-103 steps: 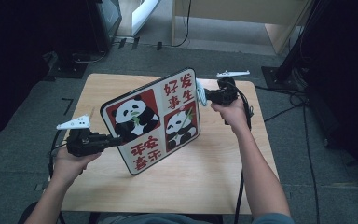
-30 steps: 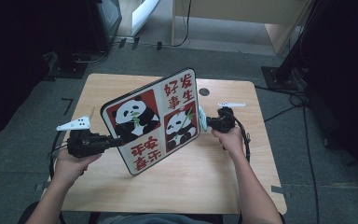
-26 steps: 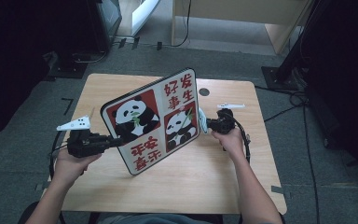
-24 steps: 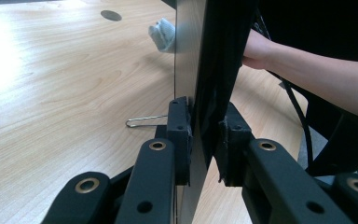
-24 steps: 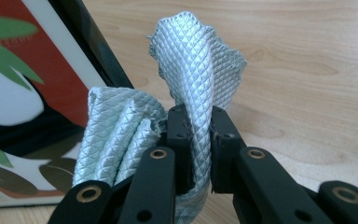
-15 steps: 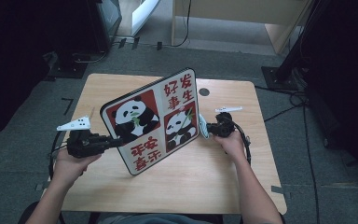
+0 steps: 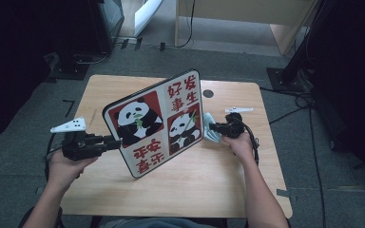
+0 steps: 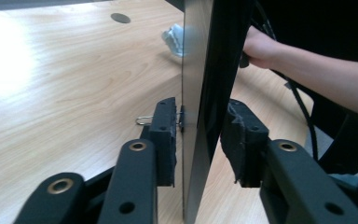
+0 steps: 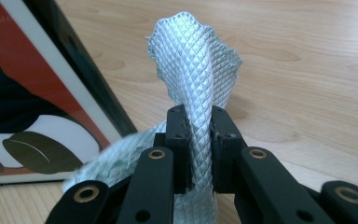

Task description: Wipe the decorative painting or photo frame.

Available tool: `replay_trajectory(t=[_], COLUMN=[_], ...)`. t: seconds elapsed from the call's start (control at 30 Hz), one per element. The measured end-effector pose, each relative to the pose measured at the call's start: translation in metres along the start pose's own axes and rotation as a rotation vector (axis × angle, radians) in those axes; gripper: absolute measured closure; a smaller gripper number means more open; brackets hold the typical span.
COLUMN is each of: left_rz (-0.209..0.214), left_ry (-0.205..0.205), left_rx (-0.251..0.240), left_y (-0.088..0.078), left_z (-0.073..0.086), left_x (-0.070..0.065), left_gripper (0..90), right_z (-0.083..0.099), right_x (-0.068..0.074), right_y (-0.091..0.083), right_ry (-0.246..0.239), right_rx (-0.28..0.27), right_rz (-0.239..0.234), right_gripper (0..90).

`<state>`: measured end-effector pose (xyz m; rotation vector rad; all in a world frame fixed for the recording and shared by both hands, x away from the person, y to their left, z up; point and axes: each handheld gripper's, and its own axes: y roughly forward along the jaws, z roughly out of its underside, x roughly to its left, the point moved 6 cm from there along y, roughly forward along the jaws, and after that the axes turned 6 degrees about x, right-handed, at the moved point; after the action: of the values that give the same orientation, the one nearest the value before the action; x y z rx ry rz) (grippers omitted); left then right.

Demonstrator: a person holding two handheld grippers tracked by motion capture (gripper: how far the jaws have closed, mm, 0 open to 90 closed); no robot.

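Toward the near left corner of the tabletop, the left tongs straddle the left edge of the panda picture board. Their jaws have just been opening: the left gripper view shows the board's thin edge between the pads, with a sliver of daylight on the picture side, so the grip looks released rather than clamped.

The board stands on its lower edge mid-tabletop, tilted back. It looks like a stiff, flat, glossy panel, probably light but top-heavy and slippery on smooth wood. I would pinch it firmly at the side edge, low enough to steady it, and keep off the small metal hanger at its back.

Its red-and-white quarters carry two pandas and the characters 平安喜乐 below and 好事发生 above.

Just beside the board's right edge, the right tongs are clenched on a pale quilted cloth. It is soft and limp and folds over the jaws.

Near the far edge sits a round cable hole.
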<state>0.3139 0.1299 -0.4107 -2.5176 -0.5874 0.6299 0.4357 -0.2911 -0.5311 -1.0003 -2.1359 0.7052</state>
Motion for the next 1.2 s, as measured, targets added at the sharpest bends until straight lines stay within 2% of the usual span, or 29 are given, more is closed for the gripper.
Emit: replay_trajectory(t=[0.37, 0.63, 0.9, 1.2], left_rz=[-0.004, -0.011, -0.012, -0.012], left_ry=[0.056, 0.051, 0.044, 0.04], left_rx=[0.058, 0.04, 0.048, 0.048], left_y=[0.0, -0.003, -0.004, -0.004], left_z=[0.01, 0.015, 0.022, 0.024], left_x=[0.003, 0.013, 0.02, 0.022], left_gripper=[49.7, 44.8, 42.1, 40.7], right_z=[0.004, 0.01, 0.014, 0.015], right_x=[-0.021, -0.042, -0.053, -0.058], right_y=[-0.011, -0.017, -0.014, -0.013], right_ry=[0.035, 0.076, 0.079, 0.075], right_rx=[-0.013, -0.02, -0.016, -0.029], right_rz=[0.069, 0.146, 0.187, 0.216], right_gripper=[79.9, 79.3, 76.4, 63.1])
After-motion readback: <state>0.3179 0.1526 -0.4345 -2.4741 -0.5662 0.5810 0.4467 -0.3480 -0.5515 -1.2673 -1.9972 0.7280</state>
